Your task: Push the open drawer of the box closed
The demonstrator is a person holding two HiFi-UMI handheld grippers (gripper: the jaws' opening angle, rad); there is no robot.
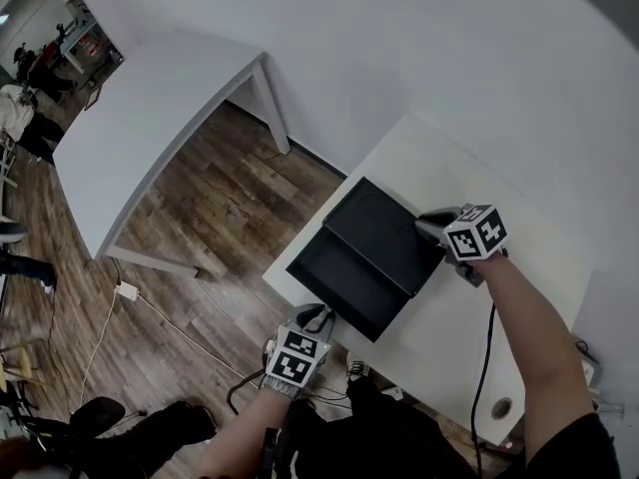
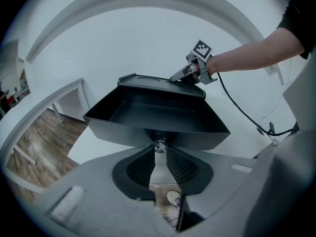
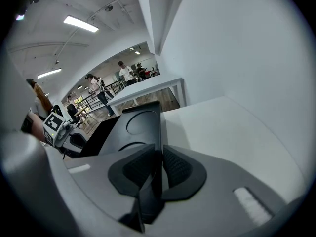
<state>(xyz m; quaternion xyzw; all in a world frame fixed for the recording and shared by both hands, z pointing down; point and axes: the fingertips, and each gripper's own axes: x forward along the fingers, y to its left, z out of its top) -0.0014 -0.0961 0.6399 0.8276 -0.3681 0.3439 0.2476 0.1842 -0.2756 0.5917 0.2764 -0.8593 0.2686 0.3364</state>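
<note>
A black box (image 1: pixel 387 230) sits on the white table (image 1: pixel 469 317), its drawer (image 1: pixel 334 272) pulled out toward the table's near-left edge. My left gripper (image 1: pixel 312 317) is at the drawer's front wall (image 2: pixel 148 132). Its fingertips (image 2: pixel 160 149) are closed around the small shiny knob (image 2: pixel 160 145) there. The inside of the drawer (image 2: pixel 153 113) shows nothing in it. My right gripper (image 1: pixel 431 226) is at the box's far right side. In the right gripper view its jaws (image 3: pixel 160 149) are shut on the thin black edge of the box (image 3: pixel 143 125).
A second white table (image 1: pixel 150 118) stands over the wood floor (image 1: pixel 230 208) at the left. A black cable (image 1: pixel 484 367) runs along my right arm. A white wall backs the table. Several people stand far off (image 3: pixel 98 90).
</note>
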